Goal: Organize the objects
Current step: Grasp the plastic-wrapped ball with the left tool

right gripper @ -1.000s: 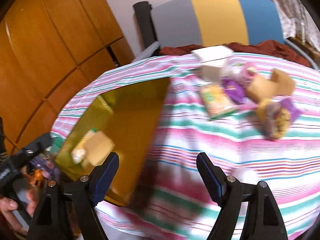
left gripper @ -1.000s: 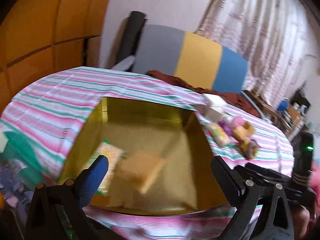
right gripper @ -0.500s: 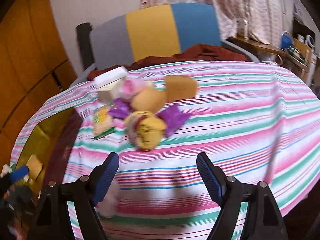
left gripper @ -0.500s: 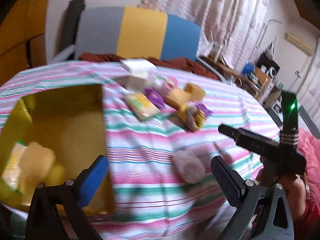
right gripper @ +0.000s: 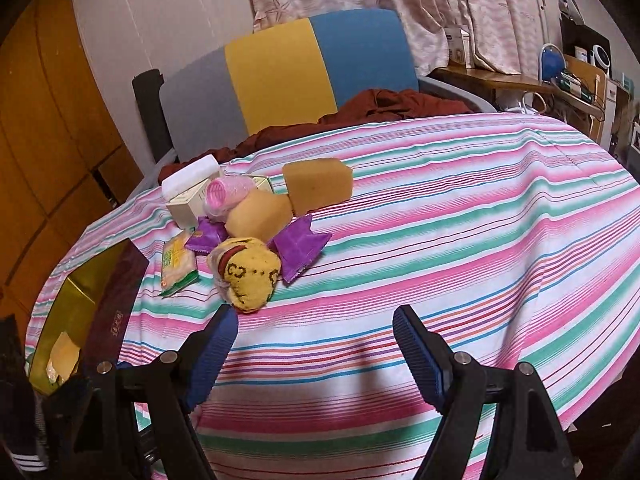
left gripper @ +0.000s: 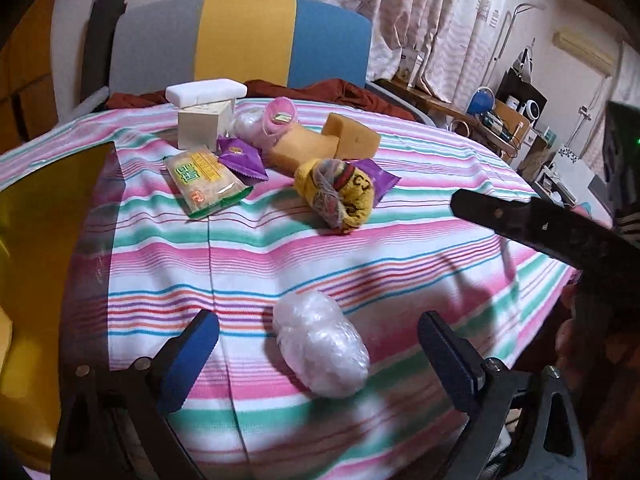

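My left gripper [left gripper: 318, 354], jaws closing, bracketed the plastic-wrapped bundle [left gripper: 320, 350] (untouched); next came pinching. My right gripper [right gripper: 316, 354] gaped empty.

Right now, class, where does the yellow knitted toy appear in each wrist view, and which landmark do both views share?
Left wrist view: yellow knitted toy lies above centre, behind the plastic-wrapped bundle.
Right wrist view: it sits left of centre, just beyond the left blue pad.
Shared landmark: the grey, yellow and blue chair back.
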The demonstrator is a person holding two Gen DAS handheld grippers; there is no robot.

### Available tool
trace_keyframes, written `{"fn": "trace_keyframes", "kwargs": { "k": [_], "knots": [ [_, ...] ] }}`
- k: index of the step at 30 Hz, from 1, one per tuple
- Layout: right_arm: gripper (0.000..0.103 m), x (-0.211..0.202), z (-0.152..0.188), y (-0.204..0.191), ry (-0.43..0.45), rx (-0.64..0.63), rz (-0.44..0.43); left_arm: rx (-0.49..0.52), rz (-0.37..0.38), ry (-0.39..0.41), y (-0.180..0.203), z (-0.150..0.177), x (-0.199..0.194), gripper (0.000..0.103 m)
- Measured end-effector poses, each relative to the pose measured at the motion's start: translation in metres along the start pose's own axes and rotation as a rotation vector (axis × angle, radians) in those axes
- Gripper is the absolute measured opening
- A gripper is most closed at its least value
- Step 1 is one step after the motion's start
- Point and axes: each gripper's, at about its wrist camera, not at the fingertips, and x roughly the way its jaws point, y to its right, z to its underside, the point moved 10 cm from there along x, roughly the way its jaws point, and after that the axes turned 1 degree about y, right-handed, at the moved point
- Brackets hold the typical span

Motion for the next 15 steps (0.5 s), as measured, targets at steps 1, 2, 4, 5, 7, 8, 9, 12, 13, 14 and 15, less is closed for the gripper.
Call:
{"fn": "trace_keyframes", "kwargs": {
  "k": [1,2,4,5,7,8,9,12,13,14,15],
  "knots": [
    [0.081,0.0,0.0,0.0,0.002,0.001,-0.003,0.003,-0.001,0.003,0.0,0.002,0.003,0.093],
    [0.081,0.0,0.0,0.0,0.003,0.002,-0.006,0.003,-0.003,0.001,-0.001,0.003,0.006,0.091],
    [0.081,0.0,0.0,-0.001,0.005,0.002,-0.011,-0.001,-0.008,-0.009,-0.003,0.007,0.013,0.083],
    [0.081,0.0,0.0,-0.001,0.006,0.001,-0.015,-0.008,-0.011,-0.015,-0.004,0.009,0.016,0.081],
    [0.081,0.002,0.002,-0.003,0.005,-0.002,-0.023,0.0,-0.034,-0.005,-0.007,0.011,0.017,0.071],
    [0.081,0.003,0.003,-0.005,0.004,-0.005,-0.029,0.013,-0.05,0.006,-0.008,0.011,0.017,0.067],
    [0.081,0.004,0.004,-0.006,0.003,-0.008,-0.034,0.021,-0.059,0.003,-0.008,0.012,0.018,0.058],
    [0.081,0.01,0.008,-0.015,-0.006,-0.022,-0.054,0.055,-0.095,0.012,-0.011,0.013,0.018,0.037],
    [0.081,0.013,0.009,-0.02,-0.007,-0.033,-0.062,0.062,-0.095,0.015,-0.012,0.014,0.018,0.037],
    [0.081,0.016,0.009,-0.023,-0.008,-0.043,-0.066,0.067,-0.09,0.024,-0.012,0.015,0.017,0.037],
    [0.081,0.019,0.008,-0.029,-0.006,-0.062,-0.069,0.07,-0.089,0.025,-0.012,0.015,0.016,0.037]
  ]
}}
